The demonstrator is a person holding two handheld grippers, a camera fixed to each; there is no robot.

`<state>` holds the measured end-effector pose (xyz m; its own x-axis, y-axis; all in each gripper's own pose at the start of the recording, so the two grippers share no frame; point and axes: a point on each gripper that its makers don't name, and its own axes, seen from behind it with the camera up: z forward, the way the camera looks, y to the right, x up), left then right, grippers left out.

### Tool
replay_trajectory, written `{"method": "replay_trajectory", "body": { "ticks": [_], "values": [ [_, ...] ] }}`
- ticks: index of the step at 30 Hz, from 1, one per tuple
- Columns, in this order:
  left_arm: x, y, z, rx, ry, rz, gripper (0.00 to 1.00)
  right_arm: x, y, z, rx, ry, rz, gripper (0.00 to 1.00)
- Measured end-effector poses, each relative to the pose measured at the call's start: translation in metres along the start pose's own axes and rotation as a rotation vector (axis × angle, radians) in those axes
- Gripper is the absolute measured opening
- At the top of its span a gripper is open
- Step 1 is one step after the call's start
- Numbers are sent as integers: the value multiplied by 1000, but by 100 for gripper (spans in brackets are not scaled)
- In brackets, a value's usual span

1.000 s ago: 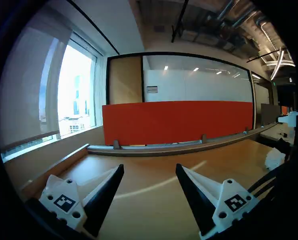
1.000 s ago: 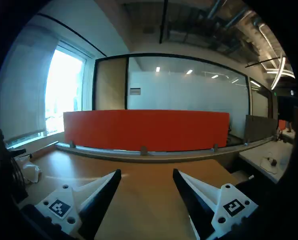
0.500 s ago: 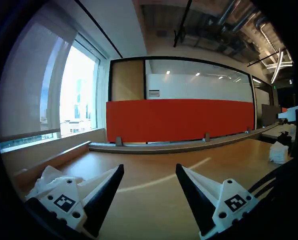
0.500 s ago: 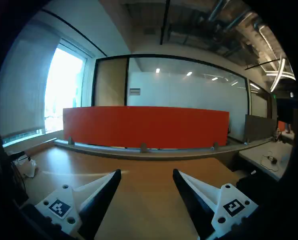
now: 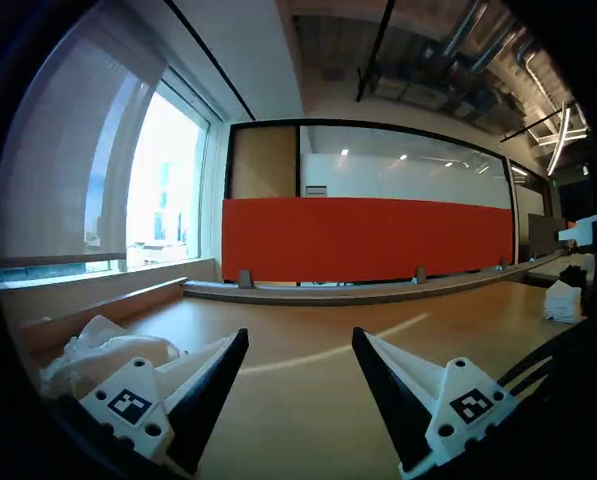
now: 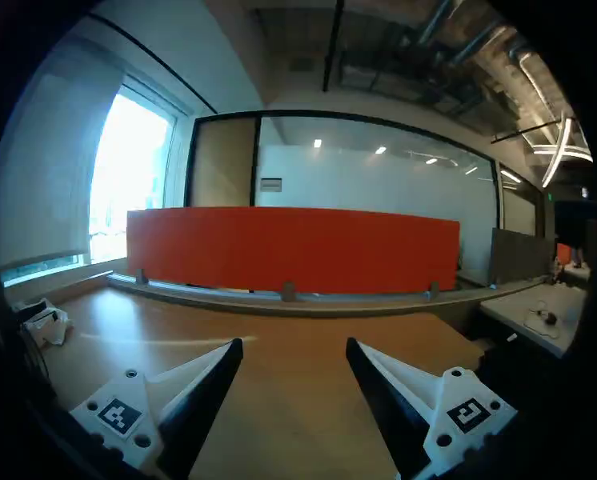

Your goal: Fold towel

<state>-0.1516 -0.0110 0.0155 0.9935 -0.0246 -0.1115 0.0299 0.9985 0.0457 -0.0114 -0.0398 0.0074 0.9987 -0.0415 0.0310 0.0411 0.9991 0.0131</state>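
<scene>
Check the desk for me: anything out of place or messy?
A white towel lies crumpled in a heap on the desk, near its left edge, just beyond the left finger of the left tool. It is bunched up, not spread flat. Nothing looks spilled or damaged.

Left tool (image 5: pixel 298 331): jaws spread wide, nothing between them. 2 fingers (image 5: pixel 206 388) rise from lower edge of left gripper view, tapering to points, tips level with each other. Dark inner faces, white outer bodies, 1 square black-and-white marker (image 5: pixel 129 405) on each. Tool held about level, aimed straight ahead.

Right tool (image 6: pixel 292 341): same pose, jaws spread wide, gap bare. 2 fingers (image 6: pixel 198 400) symmetrical in right gripper view, tips at equal height, 1 marker (image 6: pixel 120 417) on each white body. Aimed forward, no tilt to either side.
</scene>
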Motion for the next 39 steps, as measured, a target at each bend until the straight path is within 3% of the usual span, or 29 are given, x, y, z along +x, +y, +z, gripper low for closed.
{"method": "replay_trajectory", "body": {
  "ticks": [8, 23, 39],
  "values": [
    [-6, -4, -3, 5, 7, -8, 96, 3, -1, 0, 2, 6, -5, 100],
    [-17, 2, 4, -5, -29, 15, 96, 0, -1, 0, 7, 10, -8, 100],
    [-18, 2, 4, -5, -32, 16, 96, -2, 23, 4, -31, 77, -36, 100]
  ]
}}
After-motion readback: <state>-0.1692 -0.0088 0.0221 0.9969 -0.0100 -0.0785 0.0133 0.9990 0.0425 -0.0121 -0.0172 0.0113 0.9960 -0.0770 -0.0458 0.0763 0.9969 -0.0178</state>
